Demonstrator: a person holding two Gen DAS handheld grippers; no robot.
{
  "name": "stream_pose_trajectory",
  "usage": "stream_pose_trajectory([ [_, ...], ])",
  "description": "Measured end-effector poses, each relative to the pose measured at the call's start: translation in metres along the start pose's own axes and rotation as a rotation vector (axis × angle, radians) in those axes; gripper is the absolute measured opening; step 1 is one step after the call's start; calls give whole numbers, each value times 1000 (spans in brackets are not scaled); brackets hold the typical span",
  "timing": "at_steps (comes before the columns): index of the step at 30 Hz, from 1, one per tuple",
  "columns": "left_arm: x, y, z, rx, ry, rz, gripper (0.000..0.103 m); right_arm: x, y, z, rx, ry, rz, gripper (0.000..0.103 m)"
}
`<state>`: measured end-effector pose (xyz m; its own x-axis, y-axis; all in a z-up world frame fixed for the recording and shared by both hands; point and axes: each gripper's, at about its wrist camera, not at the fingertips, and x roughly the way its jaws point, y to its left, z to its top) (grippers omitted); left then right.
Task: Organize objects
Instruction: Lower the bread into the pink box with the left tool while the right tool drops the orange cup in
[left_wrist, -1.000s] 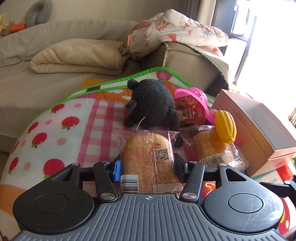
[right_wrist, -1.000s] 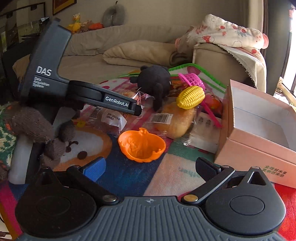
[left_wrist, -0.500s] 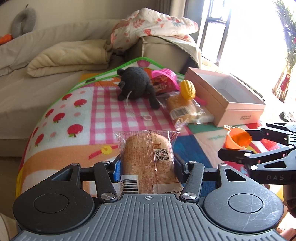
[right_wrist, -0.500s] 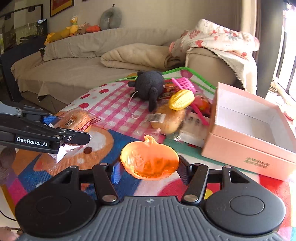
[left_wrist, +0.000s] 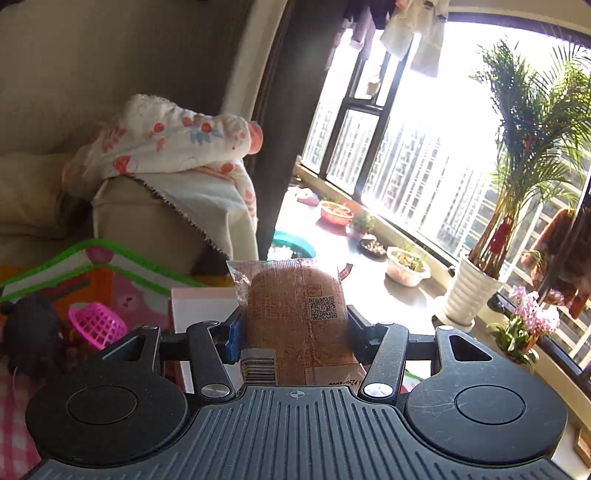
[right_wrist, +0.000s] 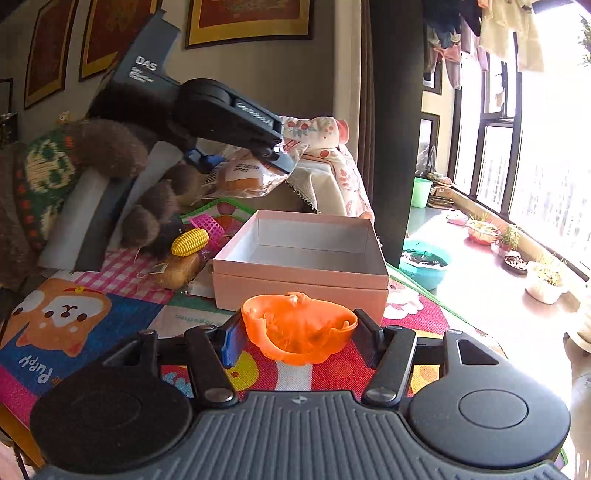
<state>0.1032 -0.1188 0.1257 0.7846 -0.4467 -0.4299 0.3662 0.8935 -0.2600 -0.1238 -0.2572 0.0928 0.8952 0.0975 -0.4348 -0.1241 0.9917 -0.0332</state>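
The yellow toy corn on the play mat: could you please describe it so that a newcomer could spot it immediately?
Find the open pink box on the colourful play mat. Just left of it, the toy corn lies atop a wrapped bread, before a pink basket. It alone is bright yellow and ridged with kernels.

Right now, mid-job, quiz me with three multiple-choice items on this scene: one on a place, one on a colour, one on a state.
1. Where is the yellow plastic toy corn?
A. inside the box
B. on the mat, left of the pink cardboard box
C. in a gripper

2. What colour is the pumpkin-shaped plastic bowl?
A. orange
B. green
C. blue

3. What does the left gripper hold?
A. nothing
B. a basket
C. a clear-wrapped bread loaf

Answers:
1 B: the corn lies by the box's left wall on the mat.
2 A: it shows orange between the right gripper's pads.
3 C: both pads press on the loaf's sides.
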Motion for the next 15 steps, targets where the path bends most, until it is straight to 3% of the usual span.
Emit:
stream_pose_trajectory([
  [1,19,-3,-2,-3,25,27,60,0,-2,-2,-1,-2,-8,59],
  [3,53,-3,-16,-46,148,106,58,0,-7,-5,-1,-5,-19,59],
  [5,69,-2,-30,-50,212,136,58,1,-11,-9,-3,-10,-31,59],
  [9,51,6,-38,-25,122,152,58,11,-18,-12,9,10,-41,59],
  [12,17,25,-29,-85,42,115,58,21,-22,-10,33,34,-37,59],
  [15,-23,42,-31,-60,15,115,58,25,-24,-5,43,29,-39,59],
])
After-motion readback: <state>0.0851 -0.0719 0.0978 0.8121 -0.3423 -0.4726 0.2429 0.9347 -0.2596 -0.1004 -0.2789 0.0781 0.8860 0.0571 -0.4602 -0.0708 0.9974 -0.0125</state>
